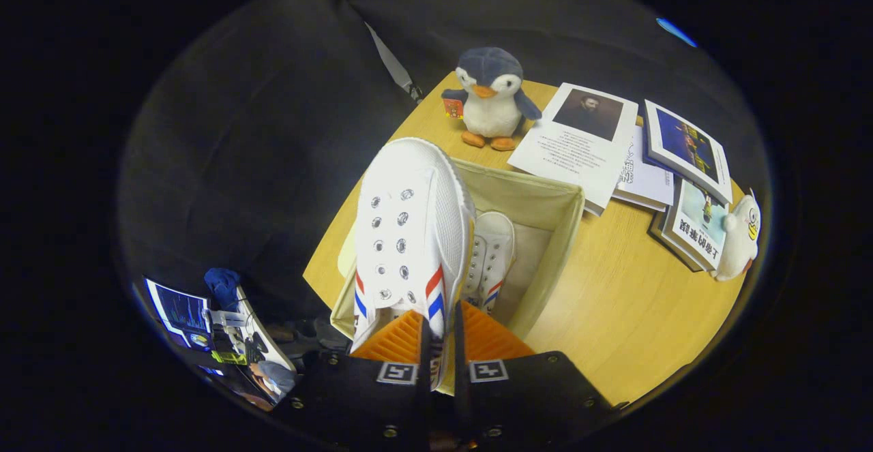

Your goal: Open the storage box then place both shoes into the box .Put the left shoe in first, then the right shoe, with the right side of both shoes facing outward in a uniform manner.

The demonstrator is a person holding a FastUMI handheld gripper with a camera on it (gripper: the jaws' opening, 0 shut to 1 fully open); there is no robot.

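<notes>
Right shoe [409, 234] | clamped in hand-held gripper [442, 343] | above storage box [545, 261] holding left shoe [492, 251]

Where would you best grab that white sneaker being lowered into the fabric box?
By the thin side wall at its collar, from the heel end, as the gripper does now: both fingers pinch the white sneaker there. That wall is thin enough for the fingers, so the toe hangs forward over the fabric storage box.

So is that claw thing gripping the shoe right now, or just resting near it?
Gripper: shut on the white shoe, pinching its side wall between both fingers, above the open storage box where the other shoe already lies.
</notes>
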